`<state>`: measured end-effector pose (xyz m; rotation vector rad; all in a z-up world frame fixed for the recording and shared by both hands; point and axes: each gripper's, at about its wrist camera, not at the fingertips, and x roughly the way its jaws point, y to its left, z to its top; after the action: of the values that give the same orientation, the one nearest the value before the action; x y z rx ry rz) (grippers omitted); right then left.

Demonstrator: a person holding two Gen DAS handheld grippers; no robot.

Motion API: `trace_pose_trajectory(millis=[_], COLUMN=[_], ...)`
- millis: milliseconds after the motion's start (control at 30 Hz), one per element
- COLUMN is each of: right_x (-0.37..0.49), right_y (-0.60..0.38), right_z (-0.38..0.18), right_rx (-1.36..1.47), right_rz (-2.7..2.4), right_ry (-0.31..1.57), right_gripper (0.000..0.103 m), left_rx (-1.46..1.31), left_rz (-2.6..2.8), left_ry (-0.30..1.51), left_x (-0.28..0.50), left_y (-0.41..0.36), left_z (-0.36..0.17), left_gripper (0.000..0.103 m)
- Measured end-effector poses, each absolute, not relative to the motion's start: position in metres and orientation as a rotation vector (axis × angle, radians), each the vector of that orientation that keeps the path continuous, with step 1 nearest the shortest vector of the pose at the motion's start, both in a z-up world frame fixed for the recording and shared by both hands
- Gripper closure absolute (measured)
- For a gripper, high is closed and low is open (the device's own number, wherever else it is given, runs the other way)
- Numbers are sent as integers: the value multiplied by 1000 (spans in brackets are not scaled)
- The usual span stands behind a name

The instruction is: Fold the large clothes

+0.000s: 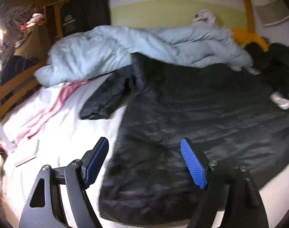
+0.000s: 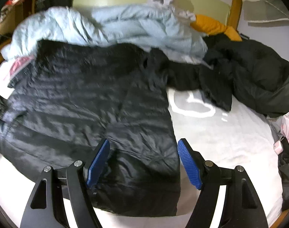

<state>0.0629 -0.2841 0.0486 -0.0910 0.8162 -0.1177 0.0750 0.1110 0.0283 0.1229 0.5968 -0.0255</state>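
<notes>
A large black puffer jacket (image 1: 191,114) lies spread flat on the white bed sheet (image 1: 55,133), one sleeve (image 1: 104,98) sticking out to the left. It also shows in the right wrist view (image 2: 87,104). My left gripper (image 1: 144,161) is open and empty, hovering over the jacket's lower left hem. My right gripper (image 2: 143,161) is open and empty, over the jacket's lower right edge. Both views are blurred.
A pale blue duvet (image 1: 125,49) is bunched behind the jacket. A pink garment (image 1: 49,112) lies at the left. Another dark jacket (image 2: 248,72) and a yellow garment (image 2: 214,26) lie at the back right. A wooden bed frame (image 1: 13,87) borders the left side.
</notes>
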Motion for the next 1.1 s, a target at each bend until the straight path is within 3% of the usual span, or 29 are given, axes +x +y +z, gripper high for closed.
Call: trace_pose_trajectory(millis=[167, 367, 467, 667, 833, 1100], right_x=[53, 56, 62, 75, 74, 45], right_y=[-265, -220, -211, -216, -221, -255], right_z=[54, 27, 7, -13, -10, 51], right_rx=[-40, -89, -156, -98, -90, 17], right_rz=[50, 163, 115, 103, 108, 50], right_ry=[776, 877, 958, 995, 968, 776], right_gripper=[27, 27, 19, 15, 15, 15], left_rx=[121, 131, 110, 149, 112, -27], left_rz=[-176, -311, -305, -277, -286, -199], left_ry=[622, 710, 766, 771, 750, 595], left_x=[73, 66, 72, 79, 75, 60], left_y=[78, 33, 28, 21, 31, 89], left_z=[17, -9, -27, -40, -31, 32], left_gripper=[25, 25, 25, 22, 22, 23])
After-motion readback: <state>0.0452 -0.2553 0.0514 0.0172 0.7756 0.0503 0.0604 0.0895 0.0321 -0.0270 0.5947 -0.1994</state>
